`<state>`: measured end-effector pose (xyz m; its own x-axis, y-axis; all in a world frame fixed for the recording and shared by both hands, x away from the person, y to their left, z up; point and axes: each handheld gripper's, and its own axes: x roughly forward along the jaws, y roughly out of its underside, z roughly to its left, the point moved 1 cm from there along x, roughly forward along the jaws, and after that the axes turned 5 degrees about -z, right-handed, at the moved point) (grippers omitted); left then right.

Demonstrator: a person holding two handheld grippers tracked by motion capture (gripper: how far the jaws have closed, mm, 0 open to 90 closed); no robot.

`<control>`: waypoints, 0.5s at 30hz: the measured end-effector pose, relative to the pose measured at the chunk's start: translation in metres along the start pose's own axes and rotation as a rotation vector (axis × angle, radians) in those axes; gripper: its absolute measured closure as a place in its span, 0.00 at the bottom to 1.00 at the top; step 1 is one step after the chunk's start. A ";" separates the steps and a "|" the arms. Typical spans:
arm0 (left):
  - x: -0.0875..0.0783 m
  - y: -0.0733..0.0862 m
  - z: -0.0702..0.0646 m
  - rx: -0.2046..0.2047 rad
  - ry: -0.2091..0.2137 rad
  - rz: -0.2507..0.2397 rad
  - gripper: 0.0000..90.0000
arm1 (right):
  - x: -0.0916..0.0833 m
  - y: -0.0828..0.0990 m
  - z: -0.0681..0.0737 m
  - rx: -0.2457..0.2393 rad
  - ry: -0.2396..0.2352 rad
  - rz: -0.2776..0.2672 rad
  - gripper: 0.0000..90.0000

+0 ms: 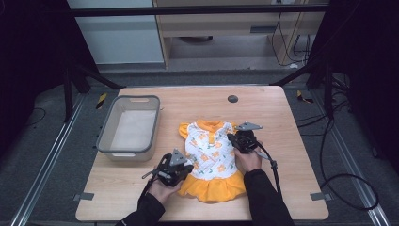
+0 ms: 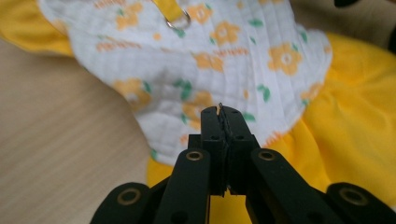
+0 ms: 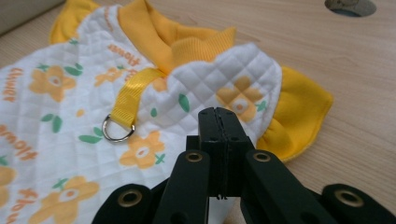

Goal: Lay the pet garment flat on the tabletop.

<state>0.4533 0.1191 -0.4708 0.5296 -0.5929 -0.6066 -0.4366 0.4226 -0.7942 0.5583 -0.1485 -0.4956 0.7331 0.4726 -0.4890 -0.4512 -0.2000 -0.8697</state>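
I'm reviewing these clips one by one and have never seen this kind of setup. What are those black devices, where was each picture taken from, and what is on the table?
A person sits at a wooden table, holding a hand-operated two-jaw tool in each hand: the left gripper and the right gripper. The high view looks down from above the person. The other two pictures come from cameras riding on each tool, looking along its black jaws. On the table lie a small quilted dress, white with orange flowers and a yellow skirt, and an empty grey bin to its left. Both tools' jaws are shut and sit at the dress's edges; whether they pinch fabric is hard to tell.
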 end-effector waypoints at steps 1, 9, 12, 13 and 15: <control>-0.001 -0.008 0.005 0.004 -0.021 -0.028 0.98 | -0.004 -0.002 0.001 -0.005 -0.005 -0.006 1.00; 0.022 -0.030 0.021 0.021 -0.066 -0.044 0.96 | -0.032 0.003 0.013 -0.029 -0.078 -0.011 1.00; 0.045 -0.026 0.027 0.018 -0.083 0.001 0.97 | -0.041 0.017 0.022 -0.056 -0.110 0.034 1.00; 0.050 -0.024 0.029 0.019 -0.087 0.016 0.97 | -0.042 0.020 0.024 -0.058 -0.114 0.046 1.00; 0.057 -0.018 0.032 0.005 -0.091 0.031 0.97 | -0.042 0.026 0.026 -0.084 -0.110 0.073 1.00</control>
<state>0.5152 0.0994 -0.4921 0.5796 -0.5153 -0.6313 -0.4502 0.4434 -0.7751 0.5022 -0.1512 -0.4963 0.6379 0.5440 -0.5451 -0.4538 -0.3063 -0.8368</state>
